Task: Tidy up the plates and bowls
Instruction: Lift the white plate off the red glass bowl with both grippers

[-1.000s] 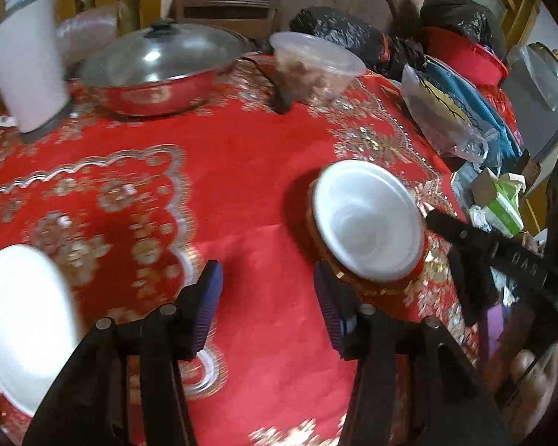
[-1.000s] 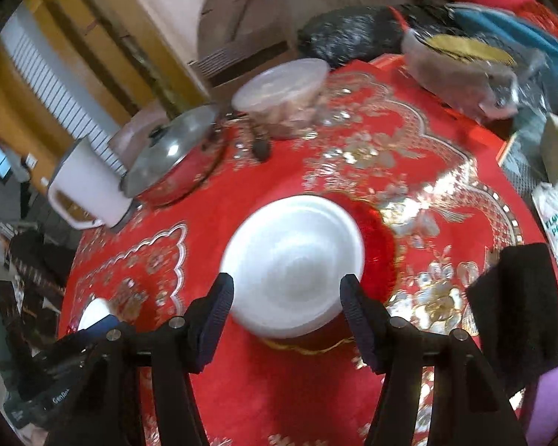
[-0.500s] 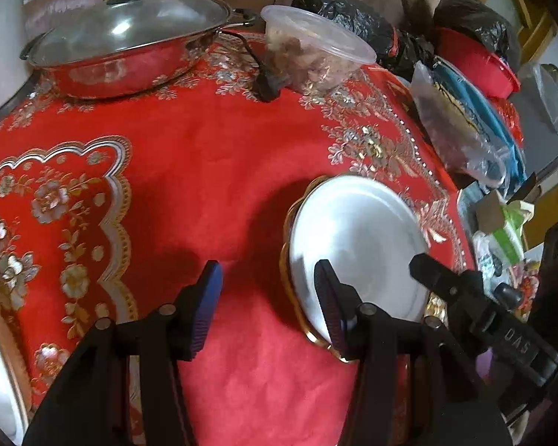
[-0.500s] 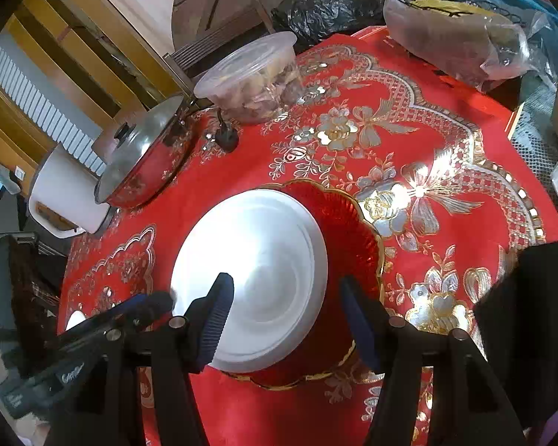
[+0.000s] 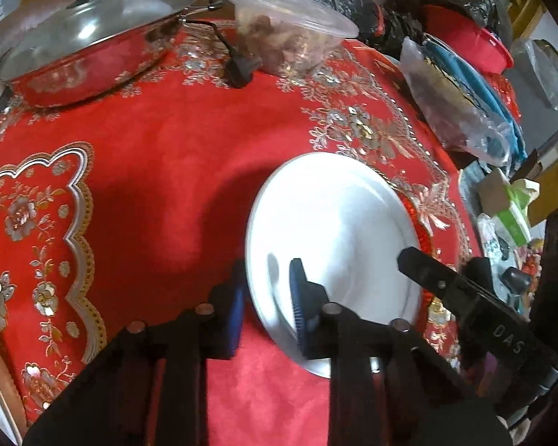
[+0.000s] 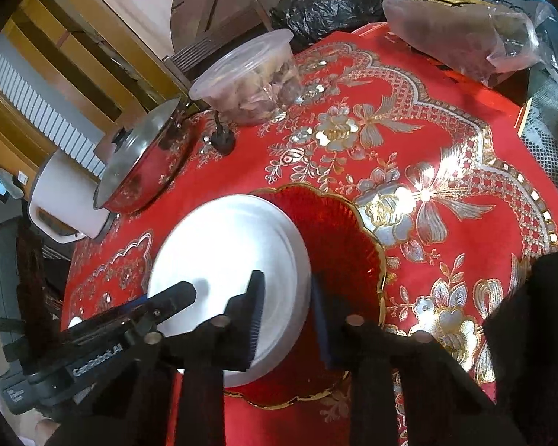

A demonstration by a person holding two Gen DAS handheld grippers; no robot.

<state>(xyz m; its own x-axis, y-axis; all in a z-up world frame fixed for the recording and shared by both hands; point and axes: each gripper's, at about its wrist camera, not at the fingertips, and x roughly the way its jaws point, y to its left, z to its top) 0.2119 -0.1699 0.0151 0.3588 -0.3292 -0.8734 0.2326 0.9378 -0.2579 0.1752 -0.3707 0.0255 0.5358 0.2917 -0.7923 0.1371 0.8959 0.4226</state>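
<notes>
A white plate (image 5: 334,223) rests on a red gold-rimmed plate (image 6: 338,245) on the red tablecloth. My left gripper (image 5: 268,304) is closing on the white plate's near-left rim, one pad outside the edge and one over the inside. My right gripper (image 6: 288,319) is closing on the opposite rim of the white plate (image 6: 227,260), again with the edge between its pads. Each gripper shows in the other's view: the right gripper (image 5: 446,286) reaches in from the right, the left gripper (image 6: 167,301) from the left. The white plate hides most of the red plate in the left wrist view.
At the back stand a steel pan with a glass lid (image 5: 85,41), a clear plastic tub of food (image 5: 290,41) and a black plug (image 5: 238,70). Bags and boxes (image 5: 465,104) crowd the right edge. A white jug (image 6: 67,204) stands beside the pan.
Both grippers have come down and forward onto the white plate, and their jaws have narrowed from wide apart to close around its rim on opposite sides.
</notes>
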